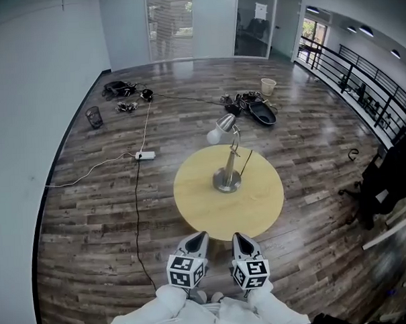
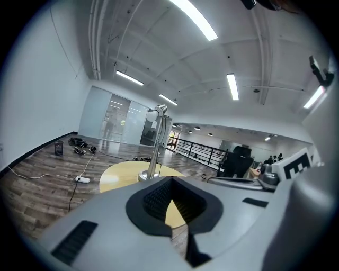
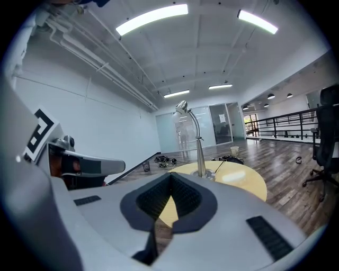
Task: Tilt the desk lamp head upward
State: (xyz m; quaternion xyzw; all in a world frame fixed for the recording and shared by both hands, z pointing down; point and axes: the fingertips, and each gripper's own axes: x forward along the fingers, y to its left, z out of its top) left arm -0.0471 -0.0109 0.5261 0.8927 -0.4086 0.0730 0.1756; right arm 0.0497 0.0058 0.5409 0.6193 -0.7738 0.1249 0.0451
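Yellow wood counter bears the desk lamp at its centre, upright on a broad base. The lamp head seems to slope downward off the arched neck. The left hand-held gripper and right hand-held gripper hover closed and empty, short of the rim.

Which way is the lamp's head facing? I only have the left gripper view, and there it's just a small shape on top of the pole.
Observer: In the head view the lamp head droops, with its bulb end pointing down and toward the picture's left.
Operator: Is the right hand-held gripper carrying anything?
Observer: No. The right gripper view shows the right hand-held gripper with its jaws shut and nothing between them.
Operator: Are we touching the lamp?
Observer: No. In the head view the left hand-held gripper and the right one reach only the near edge of the round table. The lamp's base stands at the table's middle.
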